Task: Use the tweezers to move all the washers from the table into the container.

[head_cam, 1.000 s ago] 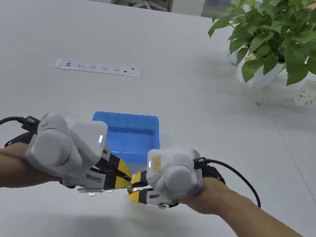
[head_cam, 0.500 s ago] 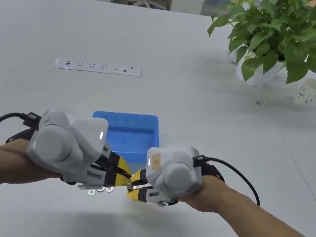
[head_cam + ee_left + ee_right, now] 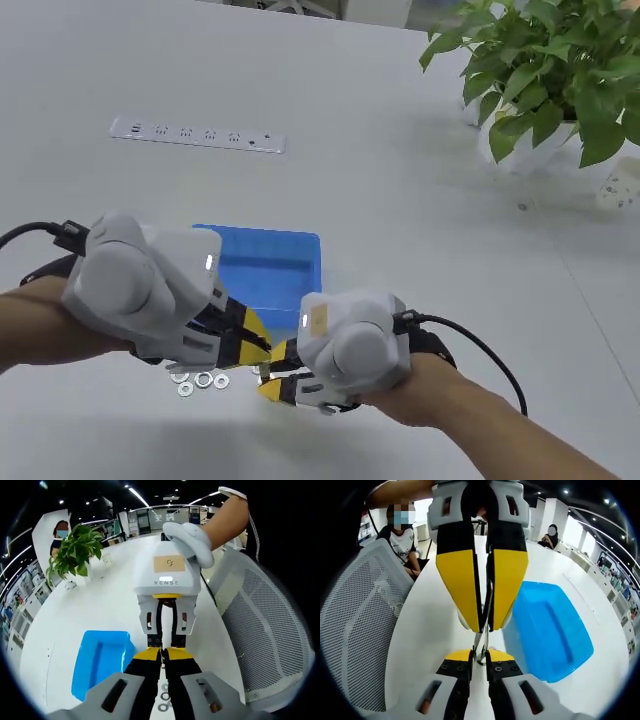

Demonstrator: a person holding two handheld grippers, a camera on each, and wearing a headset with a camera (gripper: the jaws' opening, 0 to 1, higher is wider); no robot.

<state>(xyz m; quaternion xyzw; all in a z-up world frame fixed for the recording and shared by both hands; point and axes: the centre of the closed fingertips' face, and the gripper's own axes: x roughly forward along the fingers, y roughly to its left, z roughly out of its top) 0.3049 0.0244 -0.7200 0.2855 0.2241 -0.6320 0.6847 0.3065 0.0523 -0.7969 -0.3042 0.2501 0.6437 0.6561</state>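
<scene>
A white power strip (image 3: pixel 197 135) lies flat on the pale surface (image 3: pixel 380 190), well away from a leafy green plant (image 3: pixel 545 60) in a white pot (image 3: pixel 520 152) at the far right corner. A pale speckled item (image 3: pixel 620 185) sits just beside the pot, too cropped to identify. A white mesh office chair (image 3: pixel 265 630) stands at the surface's edge, and a seated person (image 3: pixel 402 542) is behind it. Strip lights (image 3: pixel 136 494) line the ceiling

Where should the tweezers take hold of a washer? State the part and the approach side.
Probably the ring's rim, from above: the washers lie flat on the table near the blue container, so one tip through the hole, one outside, suits best.
</scene>
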